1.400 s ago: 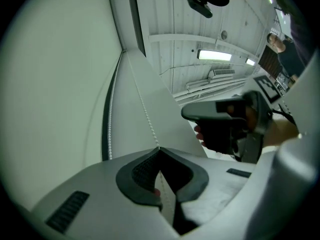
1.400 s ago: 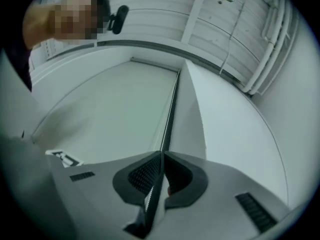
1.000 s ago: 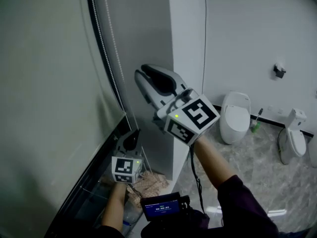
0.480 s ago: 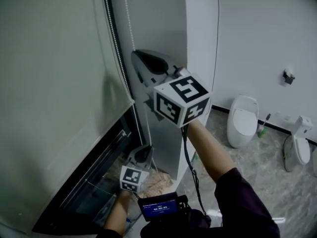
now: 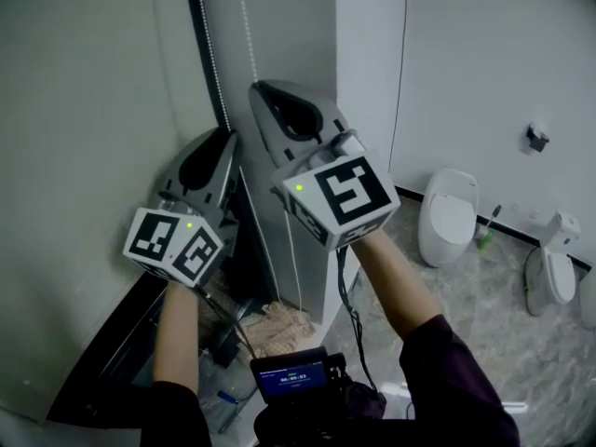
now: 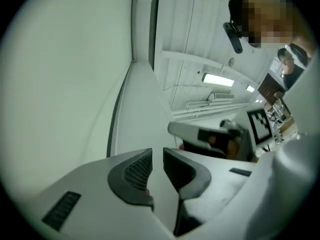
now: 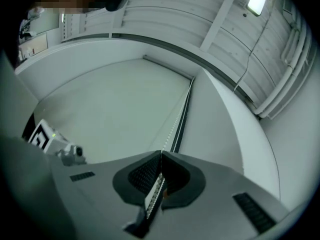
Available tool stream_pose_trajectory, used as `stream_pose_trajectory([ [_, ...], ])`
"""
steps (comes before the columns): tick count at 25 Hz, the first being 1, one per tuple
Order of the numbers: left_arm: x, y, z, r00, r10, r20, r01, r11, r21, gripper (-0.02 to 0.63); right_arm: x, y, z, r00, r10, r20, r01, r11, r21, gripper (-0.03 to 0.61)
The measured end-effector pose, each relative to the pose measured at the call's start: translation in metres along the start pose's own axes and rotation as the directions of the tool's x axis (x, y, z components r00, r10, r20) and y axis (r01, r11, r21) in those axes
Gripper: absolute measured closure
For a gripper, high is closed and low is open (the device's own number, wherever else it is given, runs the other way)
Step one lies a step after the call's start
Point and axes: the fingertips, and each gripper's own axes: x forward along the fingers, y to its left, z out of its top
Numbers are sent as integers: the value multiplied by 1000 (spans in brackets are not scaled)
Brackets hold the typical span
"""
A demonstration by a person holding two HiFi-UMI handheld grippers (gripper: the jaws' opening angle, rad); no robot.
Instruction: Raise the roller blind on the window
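The pale roller blind (image 5: pixel 93 110) covers the window at the left; it fills the middle of the right gripper view (image 7: pixel 110 104). Its white bead chain (image 5: pixel 247 17) hangs beside the dark frame. My right gripper (image 5: pixel 265 96) points up and is shut on the bead chain (image 7: pixel 176 126), which runs between the right gripper's (image 7: pixel 161 156) pads. My left gripper (image 5: pixel 223 142) is raised just left of and below it, close to the blind's edge. The left gripper's (image 6: pixel 157 151) jaws are opening, a narrow gap shows, and nothing is between them.
A white pillar (image 5: pixel 363 82) stands right of the chain. Two toilets (image 5: pixel 447 217) (image 5: pixel 556 264) and a green brush (image 5: pixel 484 236) stand on the marble floor at the right. A small screen device (image 5: pixel 291 377) hangs at my chest. Debris (image 5: pixel 279 319) lies below the window.
My left gripper has risen from low by the window's bottom to just beside the right gripper. The right gripper has stayed high at the chain.
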Motion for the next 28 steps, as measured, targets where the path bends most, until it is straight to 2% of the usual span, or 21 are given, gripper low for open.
stream_pose_trajectory([
  [2, 14, -1, 34, 999, -19, 42, 19, 1000, 3, 558, -8, 8, -6, 1000, 9, -18, -9, 1000, -17, 563],
  [4, 17, -2, 52, 996, -42, 72, 43, 999, -6, 529, -23, 27, -28, 998, 27, -63, -29, 999, -40, 565],
  [7, 20, -3, 58, 994, -79, 78, 82, 996, -37, 511, -54, 61, -86, 982, 63, -178, -77, 995, -69, 565],
  [10, 28, 3, 50, 993, -95, 64, 100, 992, -72, 509, -88, 105, -155, 951, 119, -285, -142, 988, -61, 565],
  [13, 33, 8, 53, 994, -78, 77, 85, 992, -93, 509, -123, 136, -208, 929, 156, -337, -175, 984, -27, 565],
  [16, 35, 10, 63, 997, -23, 70, 26, 998, -49, 511, -155, 145, -233, 912, 169, -373, -174, 985, 21, 565],
  [19, 38, 9, 70, 997, 12, 74, -13, 1000, 7, 592, -164, 132, -231, 909, 154, -387, -145, 988, 51, 563],
  [22, 25, 8, 77, 991, 58, 121, -63, 997, 40, 595, -154, 109, -210, 920, 145, -363, -111, 987, 114, 561],
  [25, 19, -1, 60, 996, 53, 75, -61, 993, 104, 595, -125, 72, -149, 958, 118, -260, -57, 972, 230, 561],
  [28, 14, -11, 13, 999, 34, 1, -34, 993, 113, 595, -85, 31, -84, 984, 97, -147, -53, 958, 282, 560],
])
